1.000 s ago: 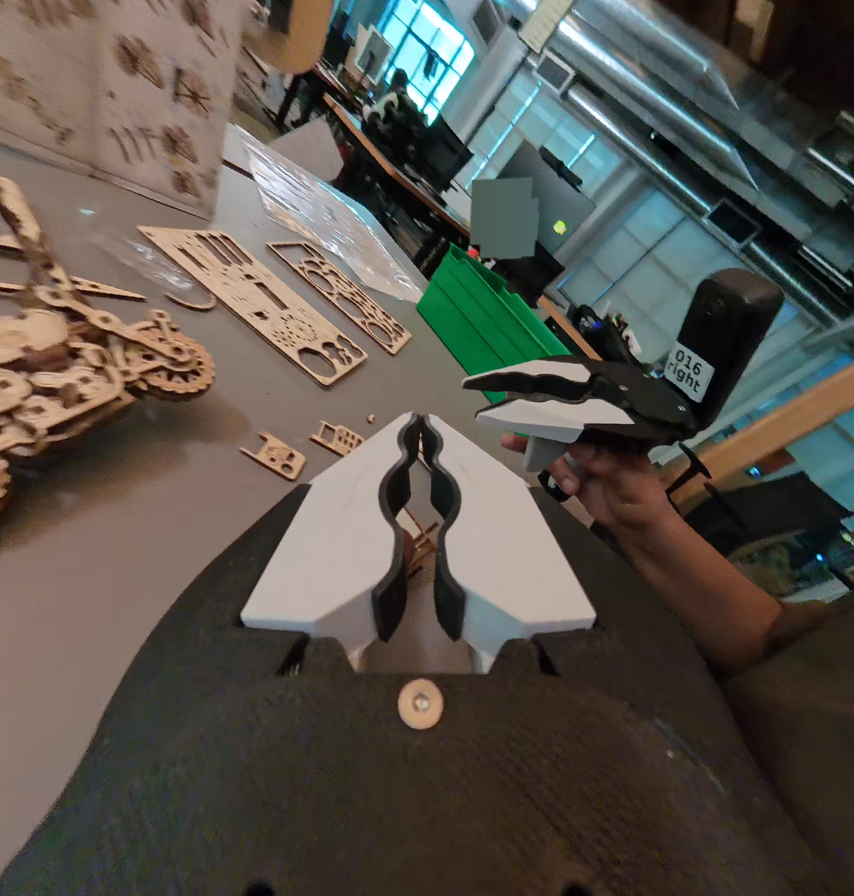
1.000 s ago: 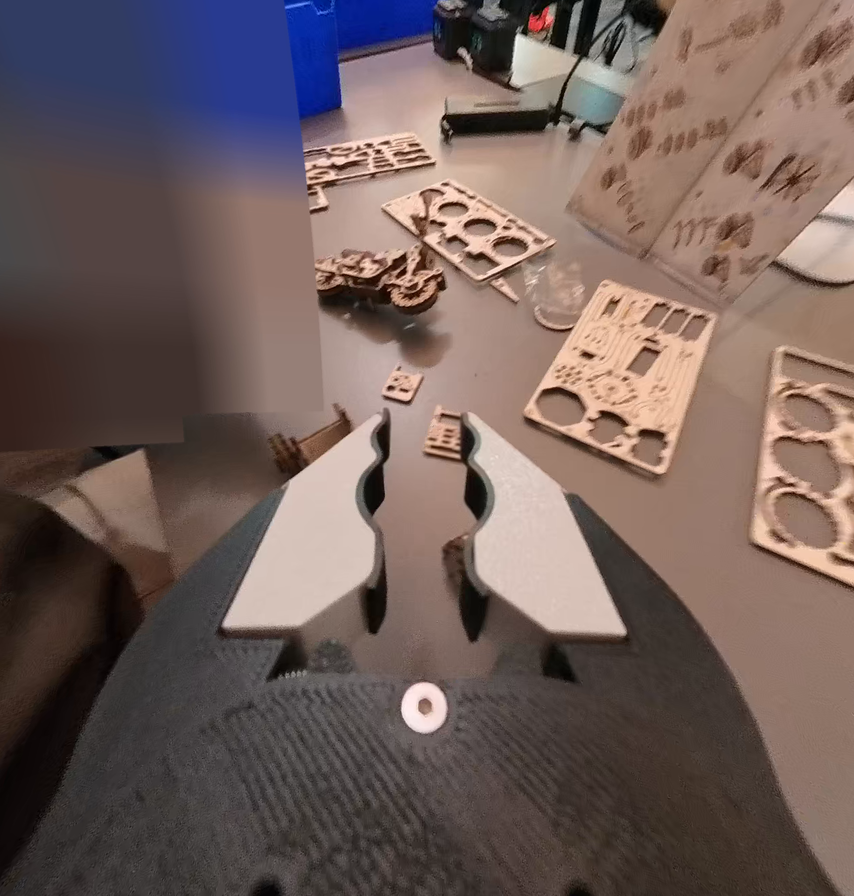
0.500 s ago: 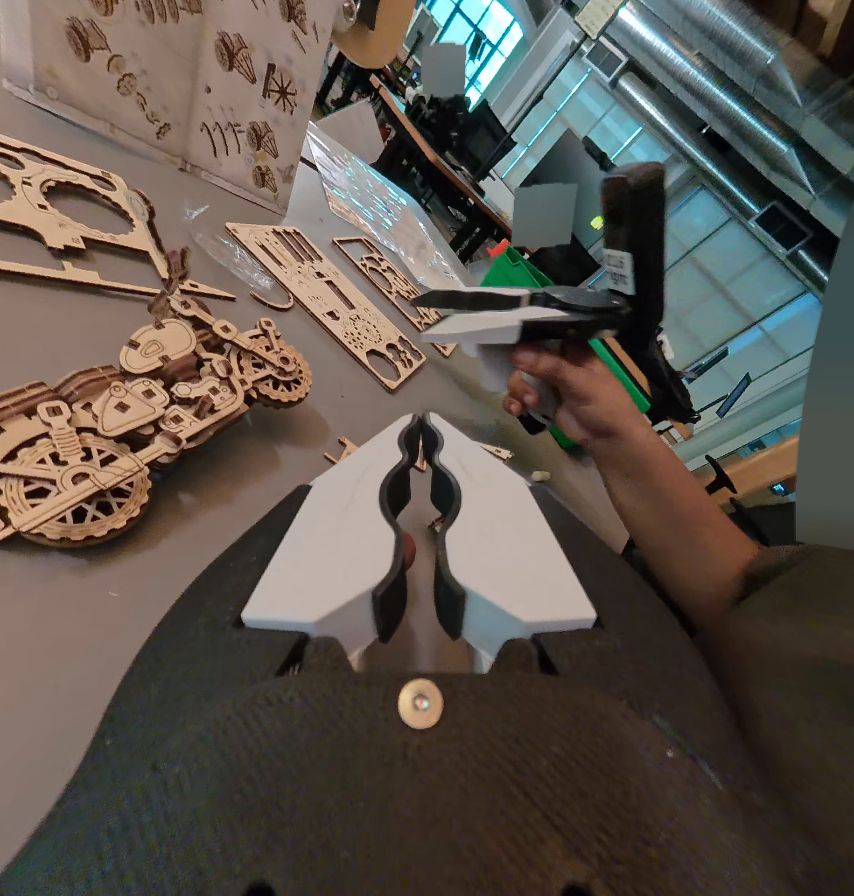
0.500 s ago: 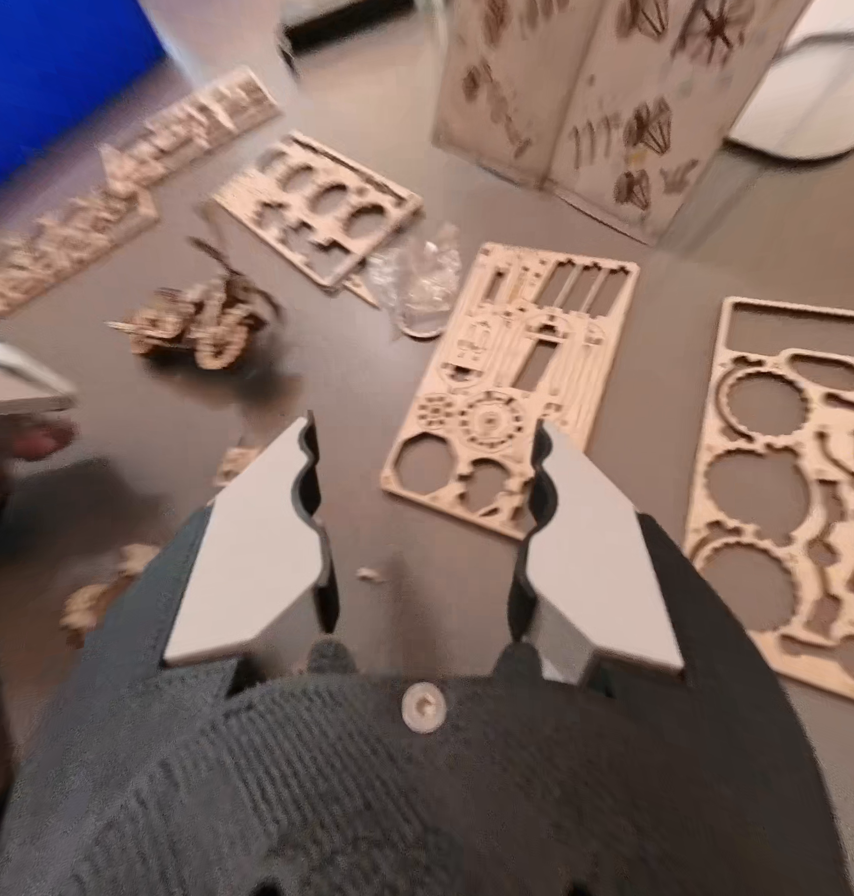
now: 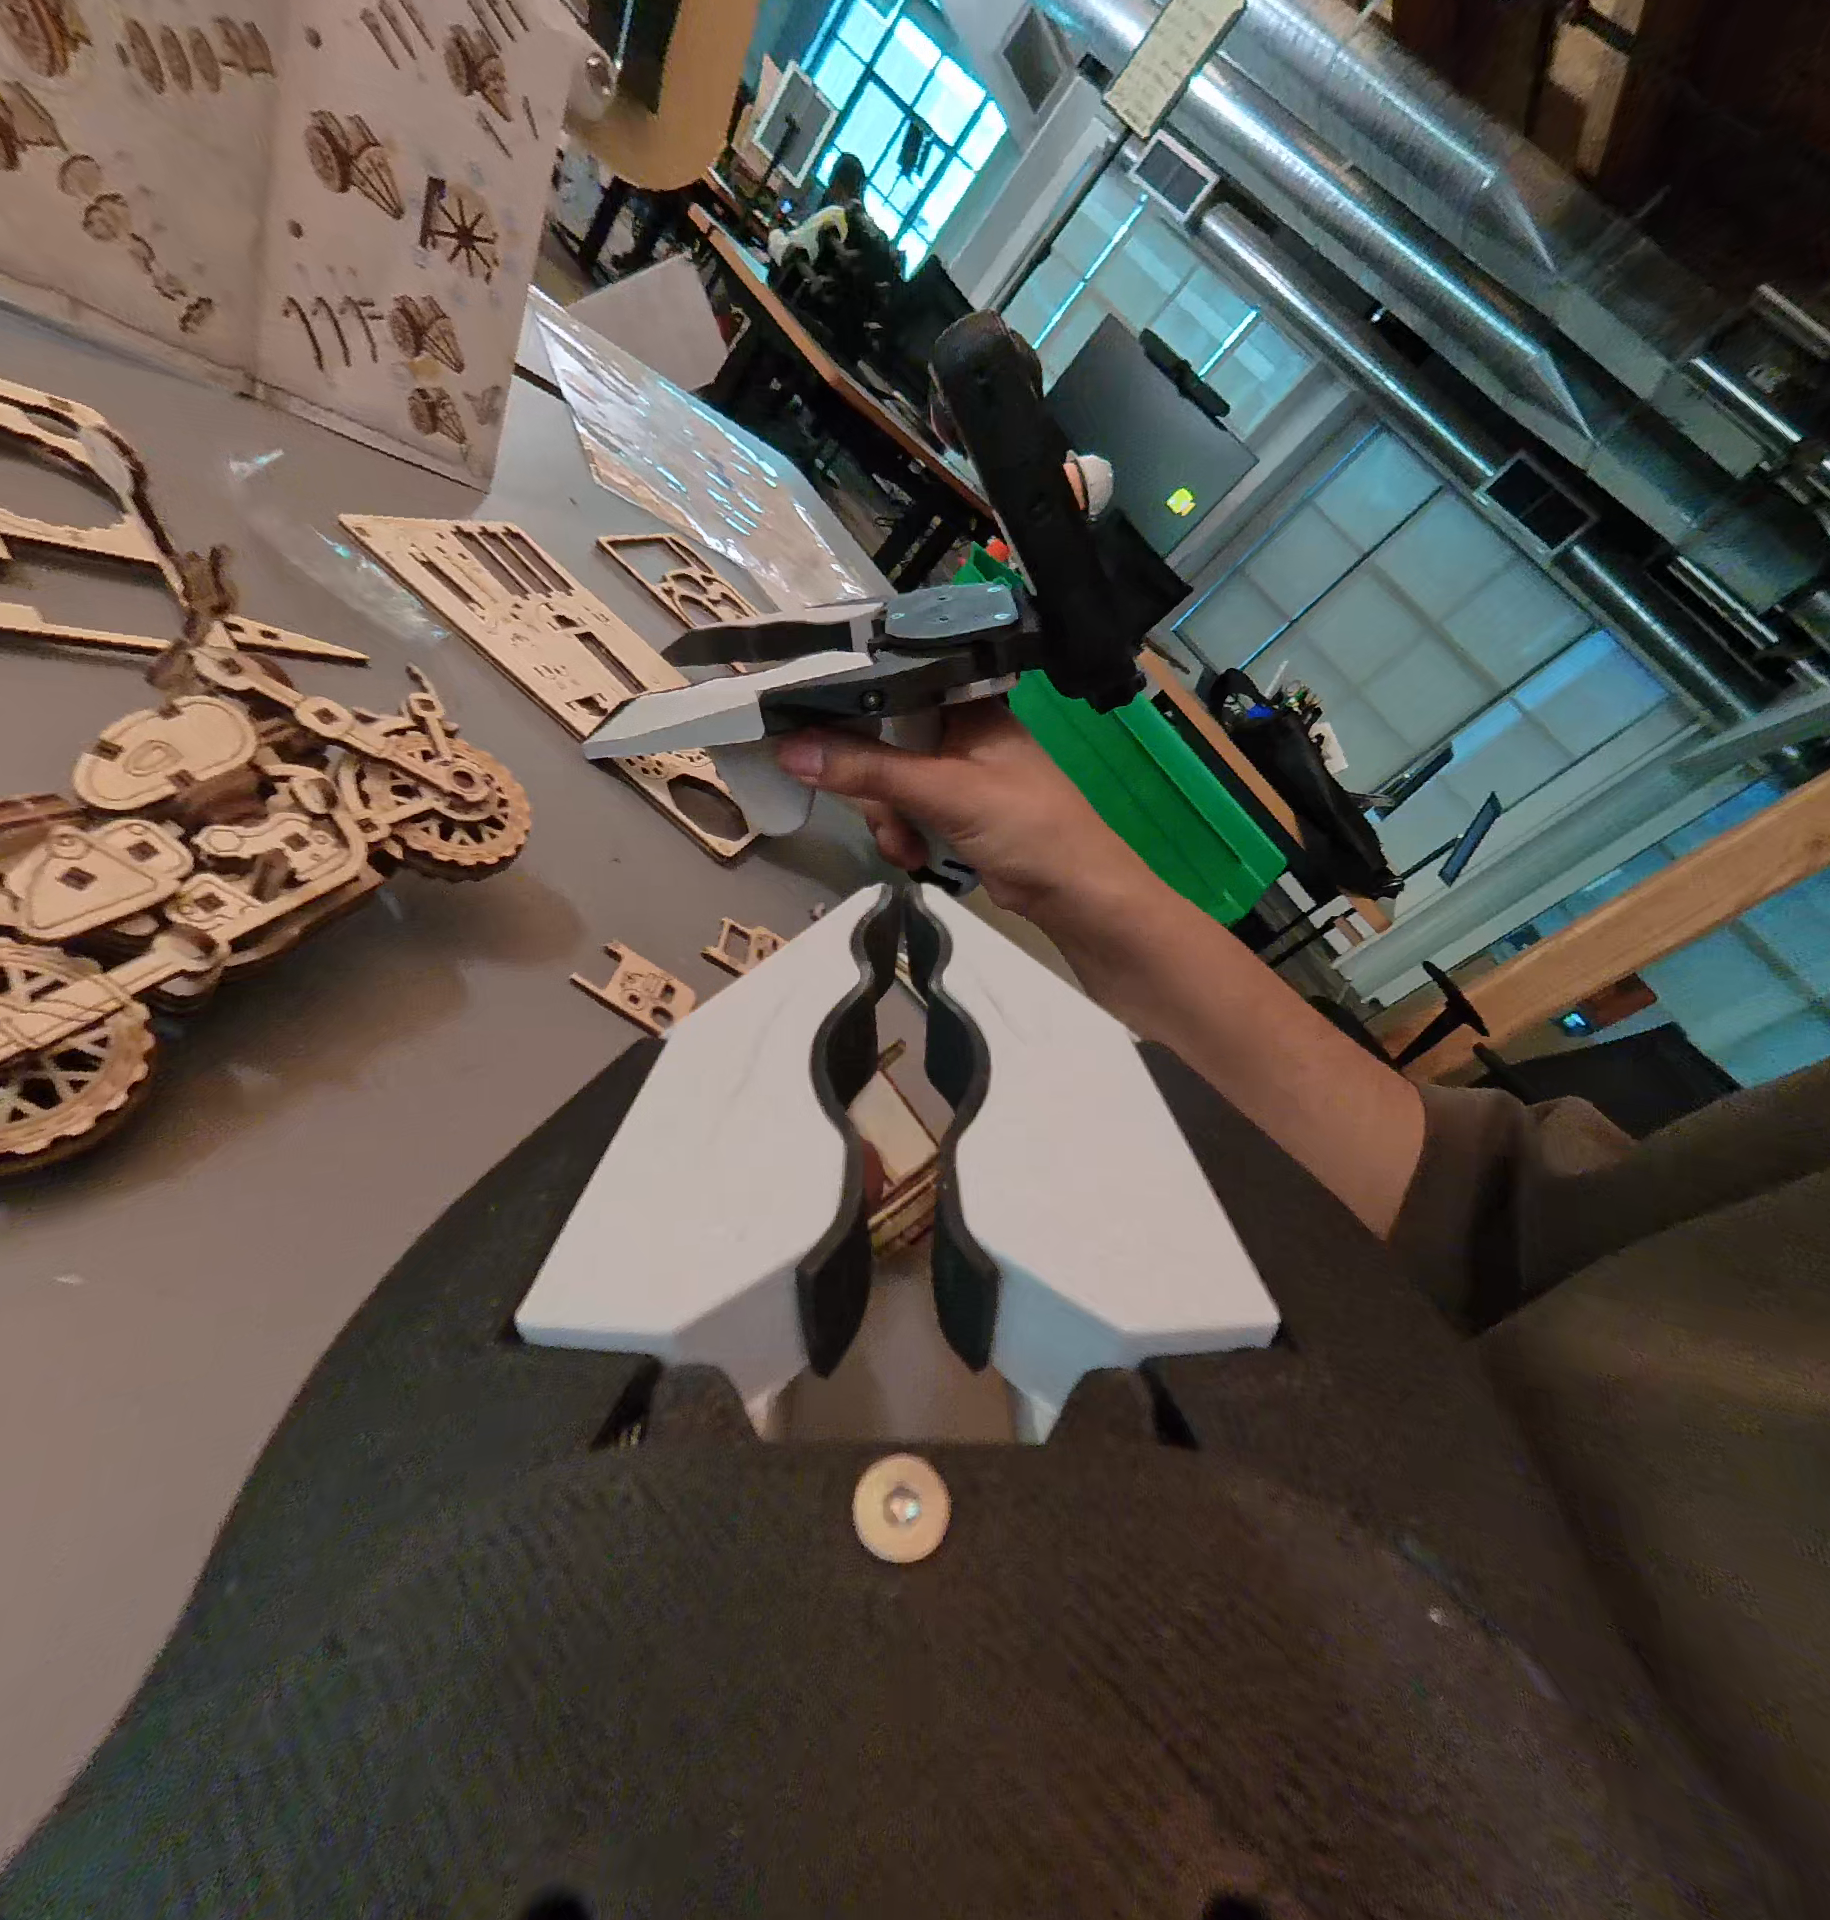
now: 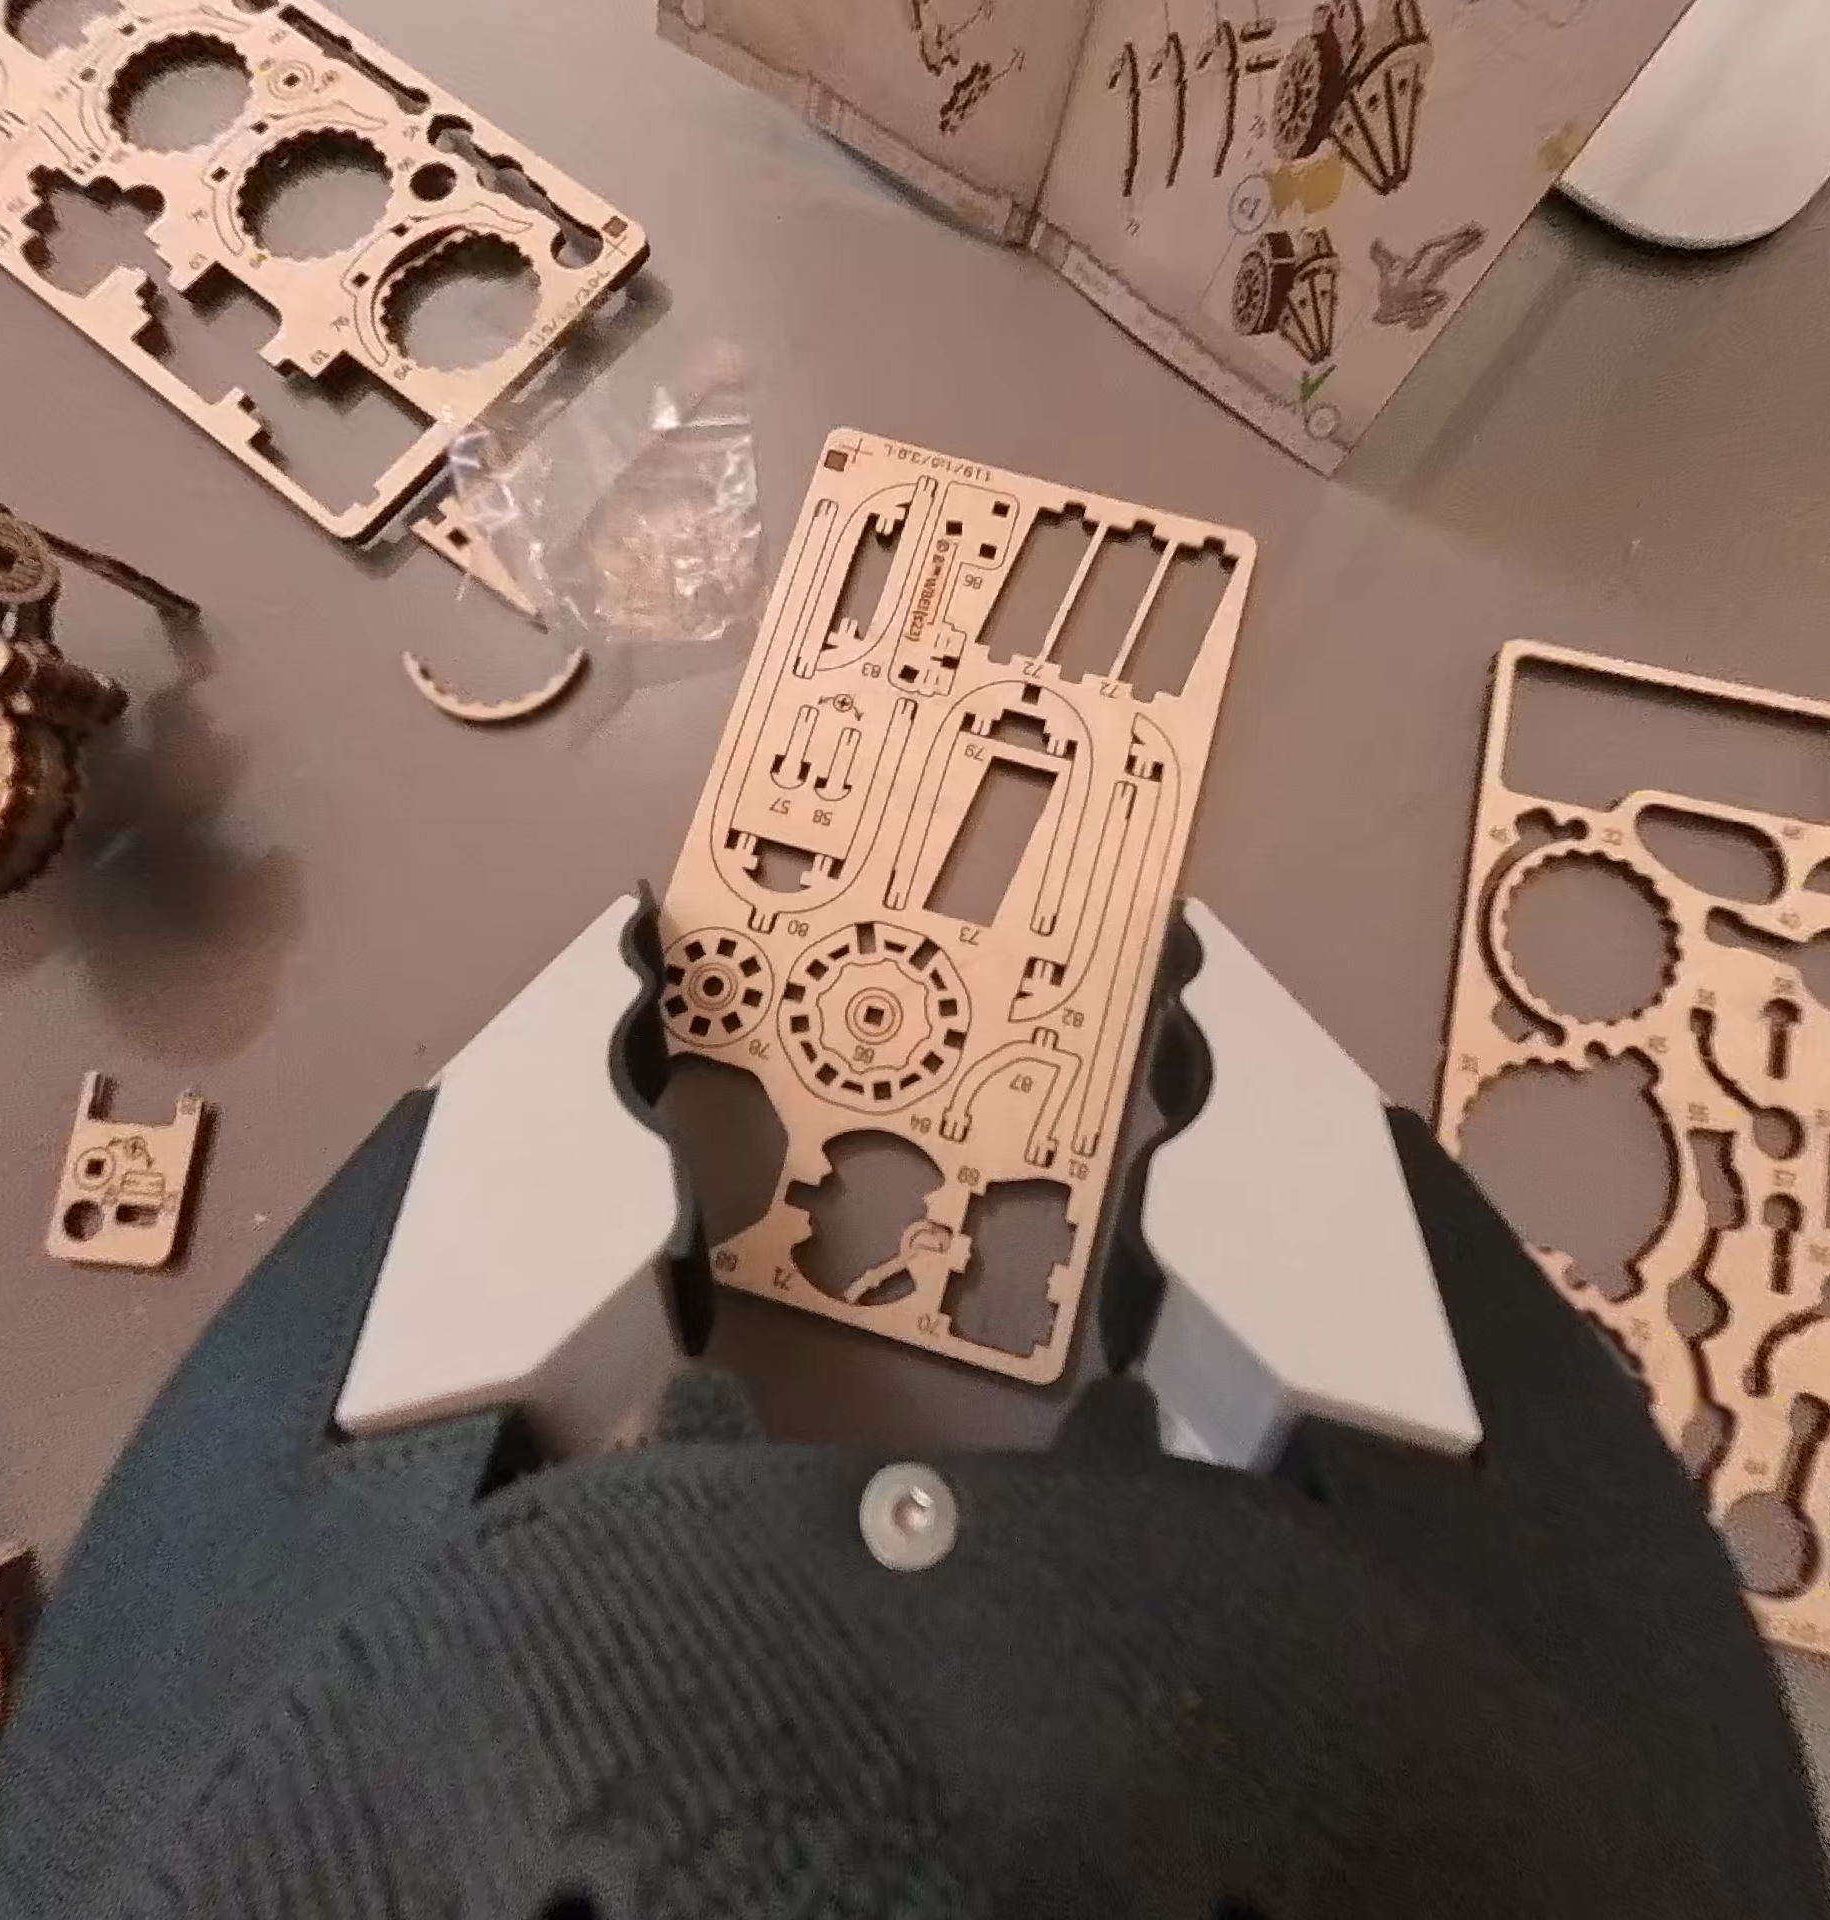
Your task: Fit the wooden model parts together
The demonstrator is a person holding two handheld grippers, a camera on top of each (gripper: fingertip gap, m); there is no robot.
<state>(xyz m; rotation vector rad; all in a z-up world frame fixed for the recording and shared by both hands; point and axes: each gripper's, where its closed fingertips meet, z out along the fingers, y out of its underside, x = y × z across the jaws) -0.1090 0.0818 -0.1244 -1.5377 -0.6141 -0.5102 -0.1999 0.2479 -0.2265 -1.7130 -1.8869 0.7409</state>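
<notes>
My left gripper [image 5: 898, 909] is shut, tips together. A small wooden part [image 5: 903, 1138] shows through the gap behind its pads and stays with it. My right gripper [image 6: 916, 909] is wide open and empty. It hovers above a flat wooden parts sheet [image 6: 963, 831] that lies on the table between its fingers [image 6: 537, 1143], and the pads do not press on it. The left wrist view shows the right gripper [image 5: 630, 701] held in the air by a hand. A built wooden motorcycle model [image 5: 215, 831] stands at the left.
Two small loose wooden parts [image 5: 636, 987] lie on the grey table [image 5: 267, 1299]. More punched sheets [image 6: 267, 208] [image 6: 1669, 1091], a clear plastic bag [image 6: 630, 520], a curved wooden piece [image 6: 495, 691] and the upright instruction booklet [image 6: 1202, 156] surround the sheet. A green bin [image 5: 1129, 790] stands beyond the table.
My right gripper opened wide and swung over the parts sheet, now looking down on it. My left gripper stayed shut on its part and turned toward the motorcycle model.
</notes>
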